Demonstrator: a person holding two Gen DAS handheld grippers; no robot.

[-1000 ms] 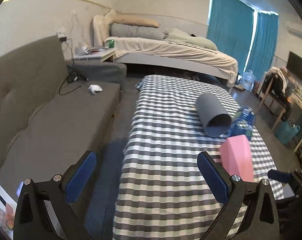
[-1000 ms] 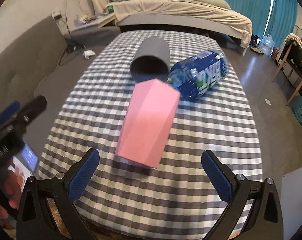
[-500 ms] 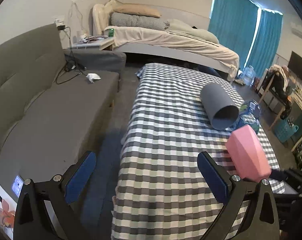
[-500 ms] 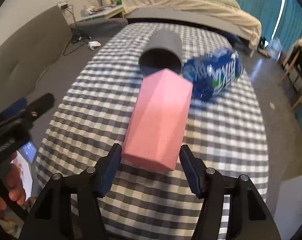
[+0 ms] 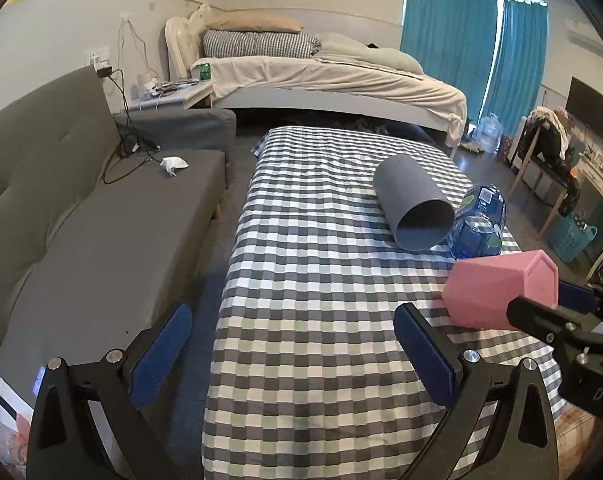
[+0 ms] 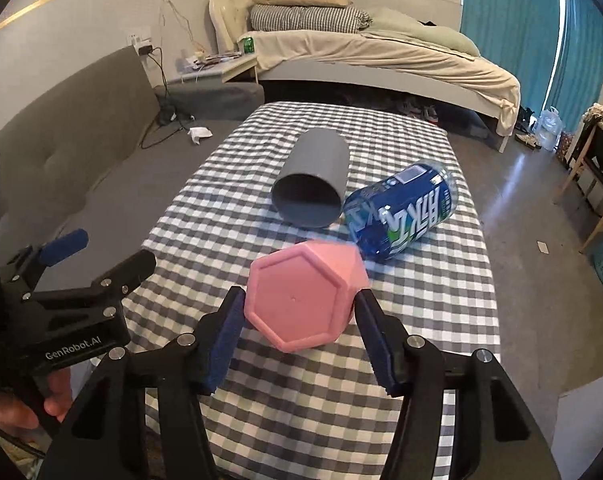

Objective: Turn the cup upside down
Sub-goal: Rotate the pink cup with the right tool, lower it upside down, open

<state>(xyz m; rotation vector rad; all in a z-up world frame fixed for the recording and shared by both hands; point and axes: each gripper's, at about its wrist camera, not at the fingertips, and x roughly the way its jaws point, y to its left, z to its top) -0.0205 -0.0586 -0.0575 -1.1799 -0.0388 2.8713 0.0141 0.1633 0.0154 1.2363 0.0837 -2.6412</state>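
1. Pink faceted cup (image 6: 301, 298), one: clamped between the blue pads of the right gripper (image 6: 299, 328), tipped on its side with its hexagonal base toward the right wrist camera, lifted above the near end of the checked tablecloth (image 6: 417, 288).
2. Left gripper (image 5: 289, 356), one: jaws spread wide, nothing between them, held over the table's left edge.
3. Grey cylindrical cup (image 6: 311, 180), one: lying on its side mid-table, open mouth facing the grippers.
4. Blue water bottle (image 6: 401, 216), one: lying on its side, touching the grey cup's right flank, just beyond the pink cup.
5. Grey sofa (image 5: 81, 216), one: left of the table, with a crumpled white tissue (image 5: 173, 165) on its seat.
6. Bed (image 5: 321, 76), one: beyond the table's far end.
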